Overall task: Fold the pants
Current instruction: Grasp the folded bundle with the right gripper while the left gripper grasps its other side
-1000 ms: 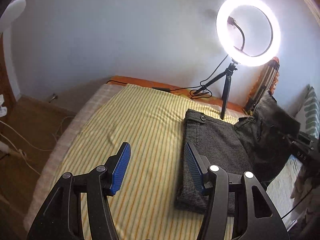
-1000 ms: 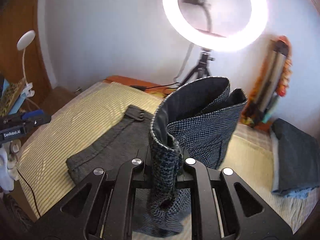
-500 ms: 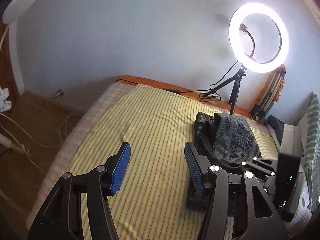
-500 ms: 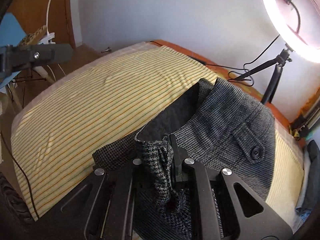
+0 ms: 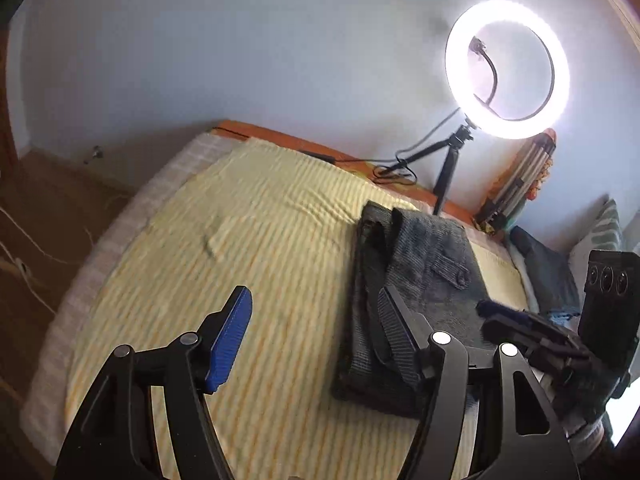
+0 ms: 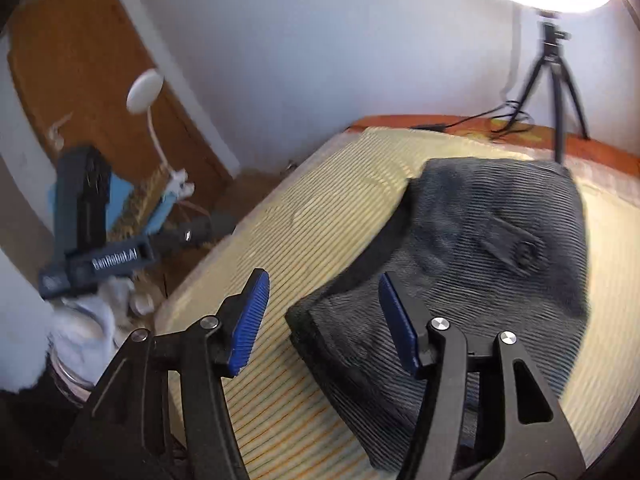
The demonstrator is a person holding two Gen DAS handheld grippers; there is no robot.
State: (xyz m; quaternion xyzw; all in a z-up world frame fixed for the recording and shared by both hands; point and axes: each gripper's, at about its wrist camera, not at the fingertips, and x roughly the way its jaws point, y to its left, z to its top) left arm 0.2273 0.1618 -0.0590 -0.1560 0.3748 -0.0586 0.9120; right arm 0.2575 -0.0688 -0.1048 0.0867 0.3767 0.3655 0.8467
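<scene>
Left wrist view, bottom of the frame: the left gripper has its two blue-padded fingers spread wide apart with nothing between them, above the yellow striped bedspread. Just beyond the right-hand finger, at centre right, lie the folded grey pants, flat on the bedspread with a buttoned pocket flap facing up. At the lower right edge the right gripper's body with its camera block shows beside the pants. Farther back, along the bed's far edge, a tripod carries a lit ring light at upper right, before a pale wall; a striped rolled item leans in the corner to its right.

Right wrist view, bottom of the frame: the right gripper likewise has its fingers apart and clamps nothing; the near corner of the pants lies between and past the fingertips, touching neither as far as can be told. The pants fill the centre right, pocket flap uppermost. At middle left, off the bed, the left gripper appears blurred. Behind it stand a white lamp and a wooden door at upper left; the tripod rises at upper right.
</scene>
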